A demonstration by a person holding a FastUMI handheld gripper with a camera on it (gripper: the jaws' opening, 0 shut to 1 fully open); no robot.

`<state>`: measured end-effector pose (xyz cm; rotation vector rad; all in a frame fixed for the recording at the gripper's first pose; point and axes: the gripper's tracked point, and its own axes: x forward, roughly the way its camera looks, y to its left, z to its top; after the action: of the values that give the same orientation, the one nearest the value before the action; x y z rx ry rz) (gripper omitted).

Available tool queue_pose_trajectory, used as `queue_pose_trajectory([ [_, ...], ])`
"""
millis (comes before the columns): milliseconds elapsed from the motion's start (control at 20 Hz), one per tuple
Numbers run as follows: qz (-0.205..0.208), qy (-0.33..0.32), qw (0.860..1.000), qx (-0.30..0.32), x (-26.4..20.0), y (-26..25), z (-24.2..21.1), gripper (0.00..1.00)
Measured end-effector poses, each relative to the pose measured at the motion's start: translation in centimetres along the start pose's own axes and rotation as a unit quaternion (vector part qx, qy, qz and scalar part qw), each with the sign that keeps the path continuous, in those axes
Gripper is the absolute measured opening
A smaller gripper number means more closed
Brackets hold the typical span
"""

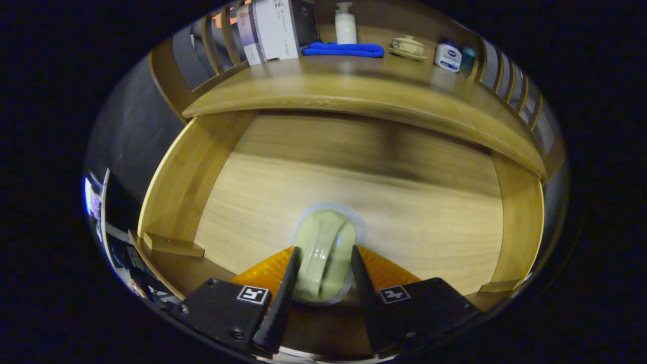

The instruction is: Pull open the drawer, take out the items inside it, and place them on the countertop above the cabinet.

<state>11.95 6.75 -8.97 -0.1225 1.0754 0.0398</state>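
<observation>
Gripper view puts my claw (323, 263) closed on a pale green sealed packet (325, 247), both fingers pressing its sides, inside the open drawer (172, 182). I judge the pull-open step done and this item seized. It has yet to reach the countertop (354, 91), where a blue cloth (343, 49) and bottles sit.

Blue cloth (344, 49): folded flat at the back of the cabinet's top, just in front of the pump bottle.
Pump bottle (345, 24): white, upright, behind the cloth.
Lidded dish (408, 46): small, pale, on a saucer, right of the cloth.
White jar (448, 56): dark cap, right of the dish, a teal container (467, 58) just beside it.
Boxes (268, 29): tall, upright, left of the cloth.
Wooden rails (510, 83): slatted, along both sides.
</observation>
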Motion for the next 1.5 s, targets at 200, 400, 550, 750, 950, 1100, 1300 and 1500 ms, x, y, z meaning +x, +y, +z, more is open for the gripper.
queue_pose_trajectory([
  [200, 0.000, -0.010, 1.000, -0.006, 0.1, 0.3, 0.2, 0.34],
  [400, 0.006, -0.027, 1.000, -0.013, 0.0, 0.5, 0.6, 0.15],
  [550, 0.015, -0.032, 0.999, -0.008, -0.4, 0.6, 1.0, 0.14],
  [750, 0.010, -0.044, 0.999, -0.015, -1.5, 0.0, 1.8, 0.14],
  [950, 0.006, -0.069, 0.997, -0.021, -3.5, -0.6, 3.1, 0.14],
  [1100, -0.004, -0.082, 0.996, -0.035, -5.3, -0.9, 3.7, 0.14],
  [1300, -0.005, -0.097, 0.995, -0.035, -7.5, -1.2, 4.6, 0.14],
  [1500, -0.007, -0.121, 0.992, -0.026, -10.3, -2.2, 6.2, 0.14],
])
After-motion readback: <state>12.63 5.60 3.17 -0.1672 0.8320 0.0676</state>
